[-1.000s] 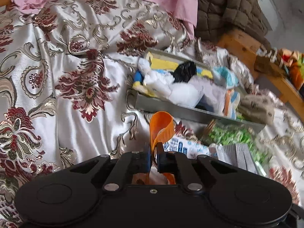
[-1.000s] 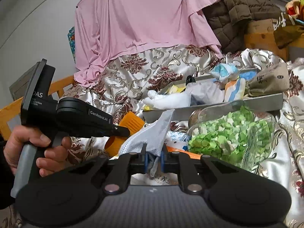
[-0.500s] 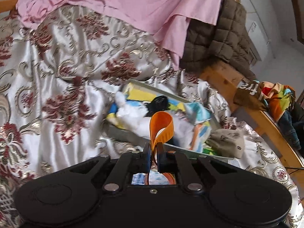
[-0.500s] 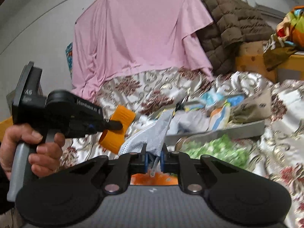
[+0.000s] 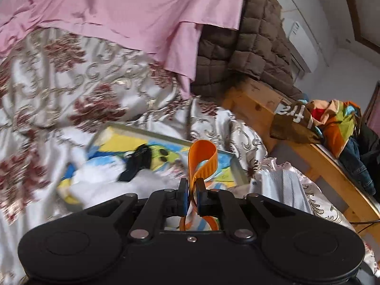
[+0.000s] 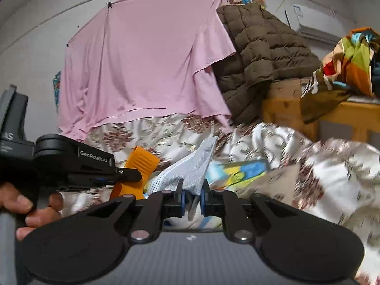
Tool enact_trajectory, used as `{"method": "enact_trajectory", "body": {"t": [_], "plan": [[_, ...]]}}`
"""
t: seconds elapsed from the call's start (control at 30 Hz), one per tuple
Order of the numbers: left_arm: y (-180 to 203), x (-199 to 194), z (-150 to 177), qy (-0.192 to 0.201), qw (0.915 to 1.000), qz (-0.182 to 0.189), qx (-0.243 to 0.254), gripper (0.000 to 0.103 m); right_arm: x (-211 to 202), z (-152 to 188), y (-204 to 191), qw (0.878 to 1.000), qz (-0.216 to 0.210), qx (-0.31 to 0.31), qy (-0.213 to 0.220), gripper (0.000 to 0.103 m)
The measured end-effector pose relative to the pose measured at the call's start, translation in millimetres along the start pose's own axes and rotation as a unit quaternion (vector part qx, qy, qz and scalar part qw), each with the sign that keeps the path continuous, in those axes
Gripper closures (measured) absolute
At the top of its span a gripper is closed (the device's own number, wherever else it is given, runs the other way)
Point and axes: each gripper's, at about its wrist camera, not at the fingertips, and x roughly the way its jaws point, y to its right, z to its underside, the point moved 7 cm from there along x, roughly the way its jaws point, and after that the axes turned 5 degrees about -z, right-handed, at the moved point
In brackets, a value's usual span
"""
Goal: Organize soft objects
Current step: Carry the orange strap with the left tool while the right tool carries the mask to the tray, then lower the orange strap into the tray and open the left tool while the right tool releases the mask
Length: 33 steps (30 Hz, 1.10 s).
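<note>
My left gripper [image 5: 192, 196] is shut on an orange rubber strap [image 5: 203, 157], which loops up above the fingers. It hangs above a grey tray [image 5: 234, 166] with a colourful picture bottom, holding a black item [image 5: 137, 163] and white soft items [image 5: 99, 185]. My right gripper [image 6: 192, 198] is shut on a pale blue mesh cloth [image 6: 192, 168], held up in the air. The left gripper [image 6: 129, 175] with the orange strap [image 6: 140, 166] shows at the left of the right wrist view. The tray [image 6: 239, 173] lies blurred below.
A floral satin bedspread [image 5: 71, 90] covers the bed. A pink sheet [image 6: 147, 66] hangs behind it, with a brown quilted jacket [image 6: 266, 54] on a wooden frame [image 5: 261, 102]. Colourful clothes [image 5: 337, 121] are piled at the right.
Both grippers have risen with their loads, and the views tilted up. The bag of green pieces has dropped out of sight. The tray now lies lower and closer under the left gripper.
</note>
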Motion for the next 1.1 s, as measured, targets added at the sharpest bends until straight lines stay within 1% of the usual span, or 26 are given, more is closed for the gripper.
{"method": "enact_trajectory", "body": {"t": [0.07,0.2,0.33,0.47,0.6,0.77,0.87,0.97,1.1], "plan": [[11,16,-2,-0.001,1.0000,0.002,0.006,0.096,17,-1,12,1.000,0.006,-0.015,-0.015,0.090],[25,49,-2,-0.006,0.9996,0.006,0.026,0.096,45,3,25,0.996,0.026,-0.073,-0.039,0.090],[30,75,5,-0.017,0.9990,0.007,0.040,0.095,66,16,35,0.994,0.034,-0.078,-0.069,0.090],[28,95,18,-0.035,0.9984,0.006,0.043,0.095,77,28,34,0.991,0.037,-0.094,-0.091,0.090],[22,106,27,-0.049,0.9979,-0.004,0.042,0.094,84,34,33,0.987,0.039,-0.117,-0.108,0.090],[8,113,33,-0.064,0.9973,-0.020,0.032,0.088,91,39,36,0.983,0.041,-0.123,-0.127,0.089],[2,112,34,-0.064,0.9972,-0.027,0.026,0.087,91,43,37,0.983,0.042,-0.123,-0.132,0.086],[1,110,35,-0.063,0.9970,-0.030,0.032,0.081,91,47,38,0.982,0.043,-0.122,-0.136,0.083],[1,112,40,-0.064,0.9959,-0.046,0.044,0.081,92,50,40,0.982,0.046,-0.119,-0.138,0.083]]}}
